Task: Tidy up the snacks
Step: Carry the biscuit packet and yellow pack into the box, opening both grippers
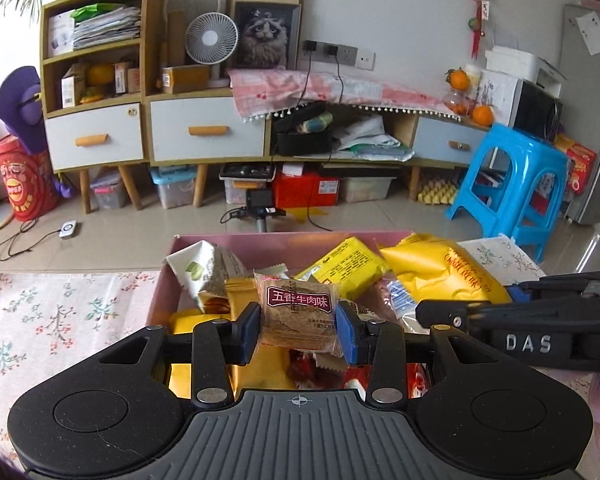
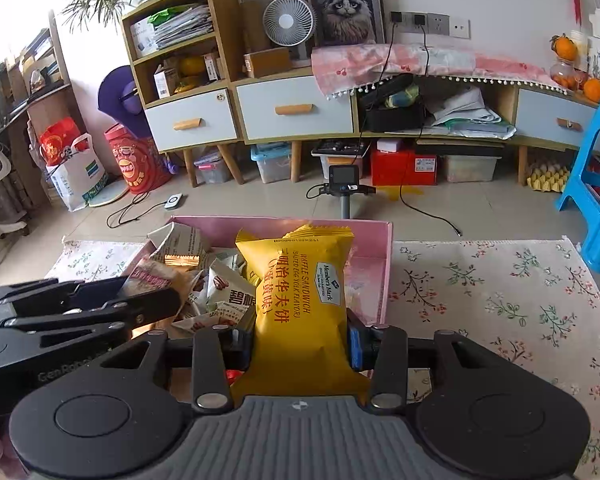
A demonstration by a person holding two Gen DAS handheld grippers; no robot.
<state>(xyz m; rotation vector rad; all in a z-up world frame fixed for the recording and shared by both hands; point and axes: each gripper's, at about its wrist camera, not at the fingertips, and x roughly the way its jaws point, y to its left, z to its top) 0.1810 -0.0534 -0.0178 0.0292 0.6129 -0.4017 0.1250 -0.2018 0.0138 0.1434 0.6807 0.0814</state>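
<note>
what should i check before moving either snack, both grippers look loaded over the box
1. Left gripper grip on the brown cracker pack: ok, pinched at both sides.
2. Right gripper grip on the yellow waffle pack: ok, held upright.
3. Both packs lifted free of the pile: cannot tell.
4. Gap between grippers: not ok, they sit close together.
5. Pink box: not ok, crowded with snacks.
6. Bare floral cloth beside the box: ok.
</note>
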